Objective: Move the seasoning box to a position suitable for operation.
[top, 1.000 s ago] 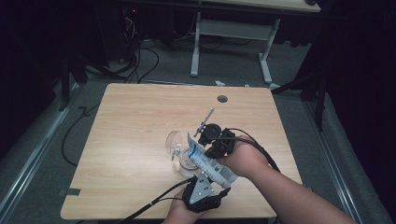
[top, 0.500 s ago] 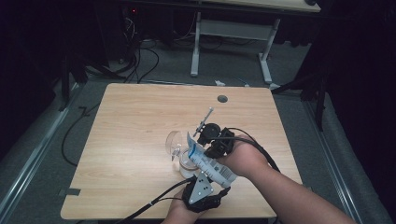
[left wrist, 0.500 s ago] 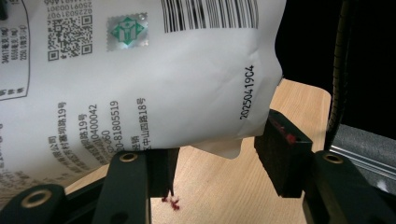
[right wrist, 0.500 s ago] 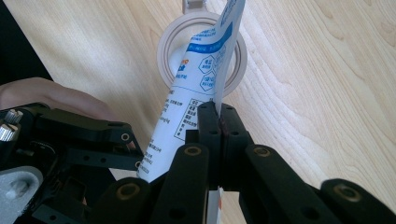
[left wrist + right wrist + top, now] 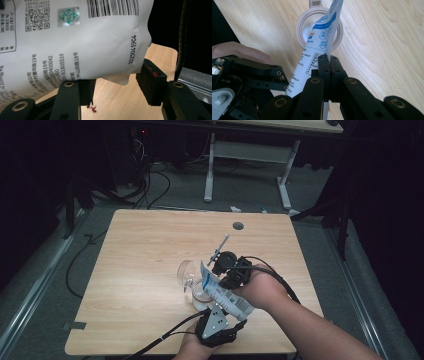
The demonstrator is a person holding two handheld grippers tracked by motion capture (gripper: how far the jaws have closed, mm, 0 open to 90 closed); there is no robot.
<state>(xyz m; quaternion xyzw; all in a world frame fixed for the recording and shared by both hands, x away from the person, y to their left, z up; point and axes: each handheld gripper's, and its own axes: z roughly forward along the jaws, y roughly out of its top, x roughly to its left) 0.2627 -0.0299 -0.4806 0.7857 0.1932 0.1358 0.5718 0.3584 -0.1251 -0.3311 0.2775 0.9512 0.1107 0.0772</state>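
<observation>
From the high view, a white printed pouch (image 5: 223,291) slants over a clear glass jar (image 5: 192,279) near the front of the wooden counter (image 5: 150,250), with the right hand-held gripper (image 5: 231,276) at its upper side and the left hand-held gripper (image 5: 216,322) just below it at the counter's front edge. That view is too small to tell how either set of jaws stands.

The right gripper view settles one side: the right hand-held gripper (image 5: 329,65) is pressed together on a thin edge of the pouch (image 5: 319,40), whose far end dips into the round mouth of the jar (image 5: 300,26) standing on the counter (image 5: 374,37). The left hand-held gripper's black frame sits at the lower left there, beside a hand (image 5: 237,52).

The left gripper view gives the other side: the left hand-held gripper (image 5: 116,86) has its jaws apart, and the pouch (image 5: 75,42), showing a barcode, a QR code and a printed date, hangs just above them, its lower corner above the gap. Small red specks (image 5: 92,108) lie on the counter (image 5: 120,100) below.
</observation>
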